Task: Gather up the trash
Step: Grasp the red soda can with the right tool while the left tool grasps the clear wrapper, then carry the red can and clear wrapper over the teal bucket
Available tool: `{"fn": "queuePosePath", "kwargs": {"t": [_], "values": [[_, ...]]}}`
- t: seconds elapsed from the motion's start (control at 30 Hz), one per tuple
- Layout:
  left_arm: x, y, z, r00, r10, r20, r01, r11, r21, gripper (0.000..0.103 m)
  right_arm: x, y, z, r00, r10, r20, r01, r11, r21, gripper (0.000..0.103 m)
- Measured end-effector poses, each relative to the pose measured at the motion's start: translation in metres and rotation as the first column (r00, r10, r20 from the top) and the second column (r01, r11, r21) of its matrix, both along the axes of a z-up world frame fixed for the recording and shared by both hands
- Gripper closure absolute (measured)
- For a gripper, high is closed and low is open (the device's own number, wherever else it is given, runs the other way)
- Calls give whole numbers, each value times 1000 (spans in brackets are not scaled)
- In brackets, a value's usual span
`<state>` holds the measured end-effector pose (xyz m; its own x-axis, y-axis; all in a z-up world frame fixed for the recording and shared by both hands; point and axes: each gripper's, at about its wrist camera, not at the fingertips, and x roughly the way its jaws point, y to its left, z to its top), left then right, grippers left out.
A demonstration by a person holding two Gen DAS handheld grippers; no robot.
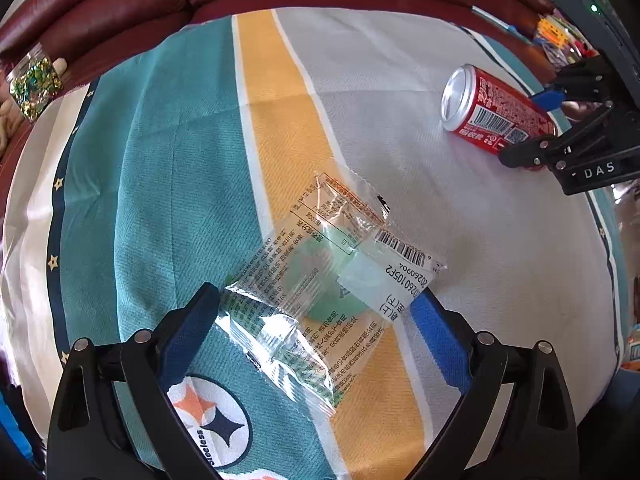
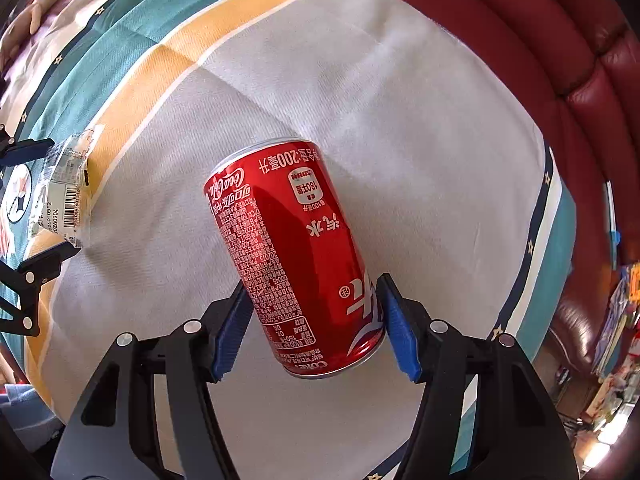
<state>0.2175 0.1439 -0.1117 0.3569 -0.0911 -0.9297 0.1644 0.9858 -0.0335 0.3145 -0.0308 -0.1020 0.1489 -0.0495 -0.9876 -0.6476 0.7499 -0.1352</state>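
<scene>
nothing collected yet. left gripper (image 1: 316,312) jaws apart, straddling clear wrapper (image 1: 320,276). right gripper (image 2: 316,320) straddling red can (image 2: 292,248), contact unclear; can at wrapper's 2 o'clock in left view.

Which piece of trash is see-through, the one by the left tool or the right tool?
The plastic wrapper between the left tool's fingers: the striped cloth shows through it. The red can by the right tool is solid metal.

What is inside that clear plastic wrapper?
A round pale green piece shows through the clear wrapper. Printed text and a white barcode label hide its edges, so what it is stays unclear.
</scene>
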Motion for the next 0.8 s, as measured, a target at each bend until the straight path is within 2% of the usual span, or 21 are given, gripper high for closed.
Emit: {"fn": "queuePosePath", "kwargs": {"t": [0.03,0.07,0.13,0.17,0.43,0.63,0.8], "values": [[-1,-1,2,1000,4,17,-4,1000,18,27,-2,-4,1,1000,-14,0,14,1000,6,43],[-1,-2,4,1000,6,24,-7,1000,28,33,-5,-9,2,1000,-31,-2,31,999,17,43],[-2,-2,7,1000,23,19,-22,1000,-12,36,-11,-21,6,998,-64,-4,64,997,45,44],[-4,-5,8,999,29,26,-29,1000,-4,38,-14,-27,8,997,-80,-6,80,995,62,44],[-11,-39,29,998,39,43,-36,997,-70,40,-43,-87,27,979,-200,-38,203,959,200,44],[-13,-106,46,997,-51,57,55,996,-75,39,-61,-154,41,948,-316,-45,316,911,265,44],[-13,-172,56,987,-143,67,149,985,-91,39,-75,-224,48,902,-430,-39,420,855,305,44]]}}
